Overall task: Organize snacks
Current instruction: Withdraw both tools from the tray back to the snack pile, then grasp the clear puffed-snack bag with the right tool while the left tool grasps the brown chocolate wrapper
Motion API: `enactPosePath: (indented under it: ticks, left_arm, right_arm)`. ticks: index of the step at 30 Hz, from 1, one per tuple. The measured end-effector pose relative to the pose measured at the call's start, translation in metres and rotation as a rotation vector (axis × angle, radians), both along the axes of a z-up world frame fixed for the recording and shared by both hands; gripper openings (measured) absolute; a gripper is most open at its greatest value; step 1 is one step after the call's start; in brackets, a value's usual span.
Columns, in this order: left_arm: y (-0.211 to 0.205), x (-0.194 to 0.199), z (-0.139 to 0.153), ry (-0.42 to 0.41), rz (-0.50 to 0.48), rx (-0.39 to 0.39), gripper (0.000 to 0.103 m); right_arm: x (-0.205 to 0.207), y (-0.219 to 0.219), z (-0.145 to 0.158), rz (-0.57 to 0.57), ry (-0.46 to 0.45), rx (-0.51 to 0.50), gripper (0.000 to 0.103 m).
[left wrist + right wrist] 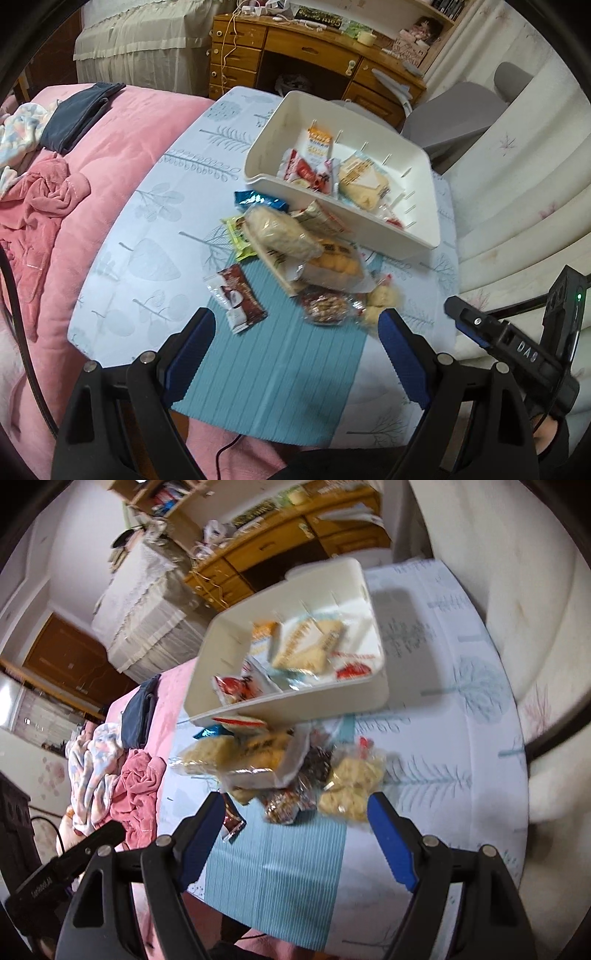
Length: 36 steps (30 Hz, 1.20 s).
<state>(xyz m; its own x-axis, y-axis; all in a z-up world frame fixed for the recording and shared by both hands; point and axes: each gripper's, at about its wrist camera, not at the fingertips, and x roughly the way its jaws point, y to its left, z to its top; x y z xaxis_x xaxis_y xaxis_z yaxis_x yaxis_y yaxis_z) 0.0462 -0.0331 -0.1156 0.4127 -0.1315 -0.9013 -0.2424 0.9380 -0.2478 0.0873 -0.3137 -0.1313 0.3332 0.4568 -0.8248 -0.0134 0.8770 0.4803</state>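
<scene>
Two open grippers over a pile of snacks beside a white bin

The left gripper (297, 328) and the right gripper (295, 812) both have their jaws wide apart and hold nothing. The snack pile (295, 251) sits on a blue mat (273, 376), just in front of the white bin (369, 229), which already has some snacks inside. I think the shiny bags could slip, because they lie on top of each other, and grabbing one may drag another off the mat. The two grippers are close together and could bump. The left view shows a brown packet (240, 302) lying alone in full; the right view shows only its corner beside a jaw. The right view shows the bag of pale cookies (351, 782) better
</scene>
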Motion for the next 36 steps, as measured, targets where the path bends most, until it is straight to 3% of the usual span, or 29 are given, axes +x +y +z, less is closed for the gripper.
enactPosePath:
  ticks: [12,23,36]
  left_arm:
    - [0.035,0.024,-0.043,0.145,-0.052,0.037,0.089]
    - [0.046,0.068,-0.088,0.27,-0.276,0.064,0.089]
    - [0.022,0.091,-0.152,0.44,-0.537,0.102,0.089]
  right_arm:
    - [0.005,-0.013,-0.046,-0.206,0.223,0.099,0.08]
    - [0.004,-0.014,-0.09,-0.471,0.408,0.158,0.08]
    - [0.017,-0.006,-0.125,-0.659,0.501,0.08,0.08]
